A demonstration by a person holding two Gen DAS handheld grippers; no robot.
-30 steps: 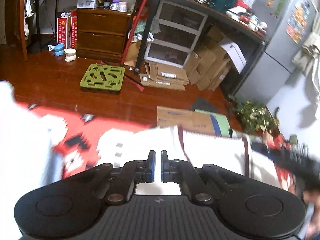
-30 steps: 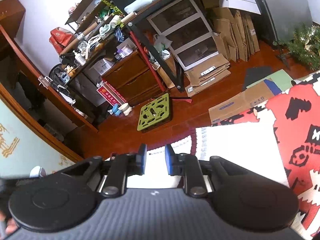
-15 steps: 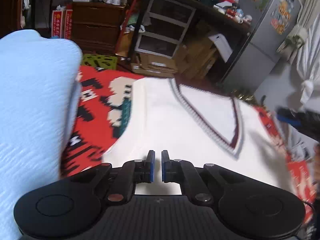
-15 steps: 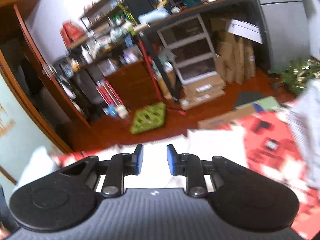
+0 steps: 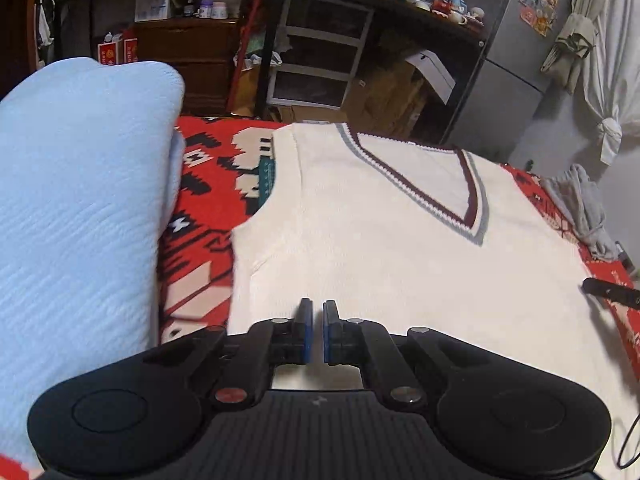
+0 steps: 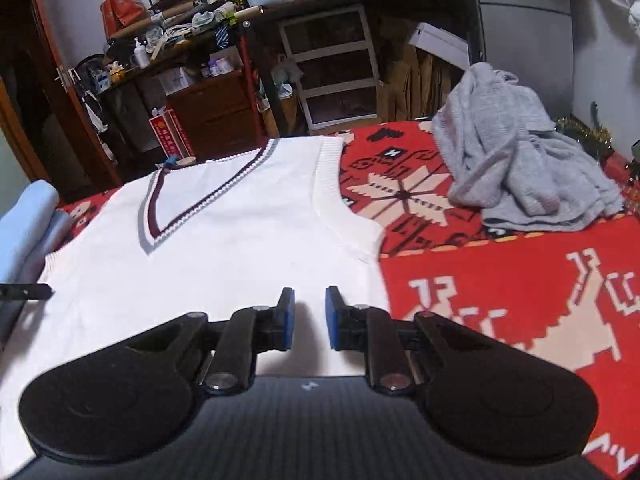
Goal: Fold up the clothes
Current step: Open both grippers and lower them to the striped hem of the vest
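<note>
A white sleeveless knit vest (image 5: 400, 264) with a maroon and grey V-neck lies flat on a red patterned blanket (image 5: 208, 184). My left gripper (image 5: 316, 307) hovers low over the vest's lower left part. It is shut, with only a sliver between the blue pads and nothing in it. My right gripper (image 6: 310, 295) hangs over the vest (image 6: 220, 256) near its right side edge. Its jaws are closing, a clear gap still shows, and no cloth is between the pads.
A folded light blue garment (image 5: 80, 200) is stacked left of the vest. A crumpled grey garment (image 6: 520, 160) lies on the blanket (image 6: 500, 288) to the right. Beyond the bed stand cluttered shelves, a wooden drawer chest (image 5: 188, 60) and a grey fridge (image 5: 508, 40).
Both views swung from the floor and bed edge onto the flat vest. The left gripper sank closer to the cloth. The right gripper's jaws narrowed.
</note>
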